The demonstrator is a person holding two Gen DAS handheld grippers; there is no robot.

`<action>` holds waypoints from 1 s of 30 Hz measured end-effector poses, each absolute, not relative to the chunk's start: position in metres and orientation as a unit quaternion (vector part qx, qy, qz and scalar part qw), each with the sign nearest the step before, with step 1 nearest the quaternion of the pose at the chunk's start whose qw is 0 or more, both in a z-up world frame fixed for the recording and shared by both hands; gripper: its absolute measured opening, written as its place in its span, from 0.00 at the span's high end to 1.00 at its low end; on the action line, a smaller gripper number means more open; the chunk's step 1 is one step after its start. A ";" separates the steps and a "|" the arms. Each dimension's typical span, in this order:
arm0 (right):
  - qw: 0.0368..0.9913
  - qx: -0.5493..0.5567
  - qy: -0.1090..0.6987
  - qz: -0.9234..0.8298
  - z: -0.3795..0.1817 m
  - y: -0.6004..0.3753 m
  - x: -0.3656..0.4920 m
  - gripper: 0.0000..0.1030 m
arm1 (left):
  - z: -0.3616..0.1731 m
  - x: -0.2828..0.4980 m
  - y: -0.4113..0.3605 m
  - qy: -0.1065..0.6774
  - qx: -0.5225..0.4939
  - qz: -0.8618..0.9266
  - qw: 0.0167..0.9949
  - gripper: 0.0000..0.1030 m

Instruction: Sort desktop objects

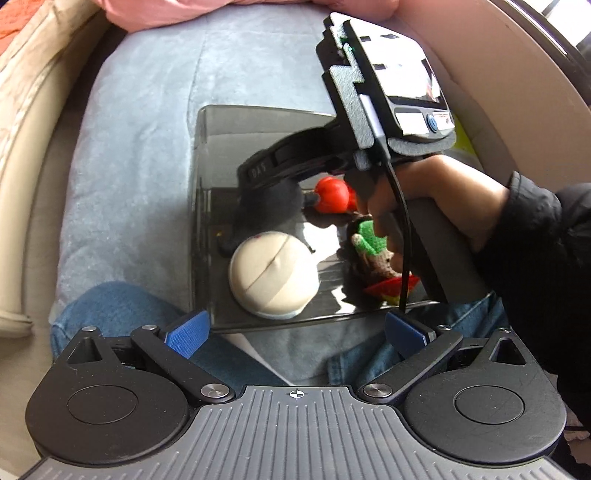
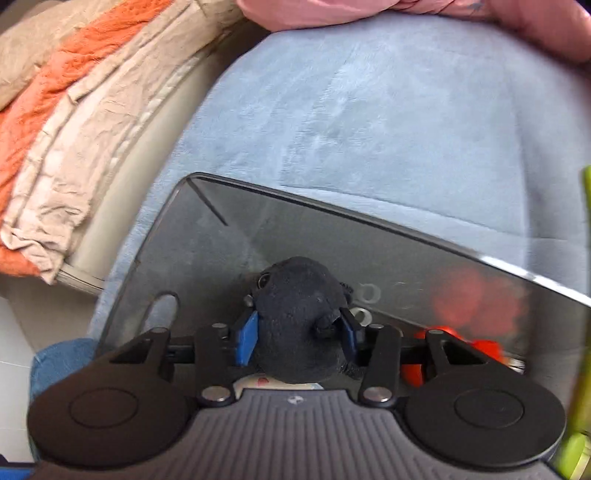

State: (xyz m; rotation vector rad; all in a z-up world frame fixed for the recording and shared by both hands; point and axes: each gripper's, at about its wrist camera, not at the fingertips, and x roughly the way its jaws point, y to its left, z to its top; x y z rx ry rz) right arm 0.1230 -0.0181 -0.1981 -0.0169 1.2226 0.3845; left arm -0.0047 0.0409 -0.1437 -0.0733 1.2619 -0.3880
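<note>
A clear dark-tinted plastic box (image 1: pixel 207 155) lies on a blue blanket. In it are a round cream cushion-like object (image 1: pixel 273 273), a red toy (image 1: pixel 332 194), a green and brown plush figure (image 1: pixel 373 247) and a red and yellow piece (image 1: pixel 388 290). My right gripper (image 2: pixel 299 334) is shut on a black plush toy (image 2: pixel 295 317) over the box (image 2: pixel 207 236); in the left wrist view the toy (image 1: pixel 269 199) hangs under that gripper. My left gripper (image 1: pixel 295 332) is open and empty at the box's near edge.
The blue blanket (image 1: pixel 140 147) covers a seat. Crumpled beige and orange cloth (image 2: pixel 74 110) lies to the left, pink fabric (image 2: pixel 369 11) at the back. Jeans-clad knees (image 1: pixel 110 314) sit below the box. A yellow-green object (image 2: pixel 580 332) is at the right edge.
</note>
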 end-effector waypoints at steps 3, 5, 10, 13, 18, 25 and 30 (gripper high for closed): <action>0.798 -0.017 0.581 0.160 -0.209 -0.024 0.131 0.48 | -0.148 0.014 0.044 0.609 -0.074 -0.216 0.760 0.00; 0.800 0.007 0.578 0.159 -0.211 -0.037 0.134 0.47 | -0.153 0.033 0.047 0.635 -0.109 -0.237 0.727 0.00; 0.855 0.064 0.488 0.165 -0.164 -0.103 0.106 0.37 | -0.171 0.074 0.008 0.683 0.005 -0.208 0.700 0.00; 0.899 0.113 0.399 0.141 -0.134 -0.160 0.056 0.24 | -0.205 0.099 -0.018 0.719 0.042 -0.202 0.663 0.00; 0.887 0.295 0.322 0.148 -0.134 -0.261 -0.032 0.18 | -0.248 0.110 -0.059 0.711 0.151 -0.189 0.660 0.00; 0.855 0.405 0.293 0.141 -0.153 -0.313 -0.066 0.14 | -0.302 0.111 -0.097 0.745 0.227 -0.147 0.609 0.00; 0.848 0.411 0.300 0.147 -0.158 -0.314 -0.065 0.14 | -0.323 0.111 -0.094 0.749 0.243 -0.118 0.606 0.00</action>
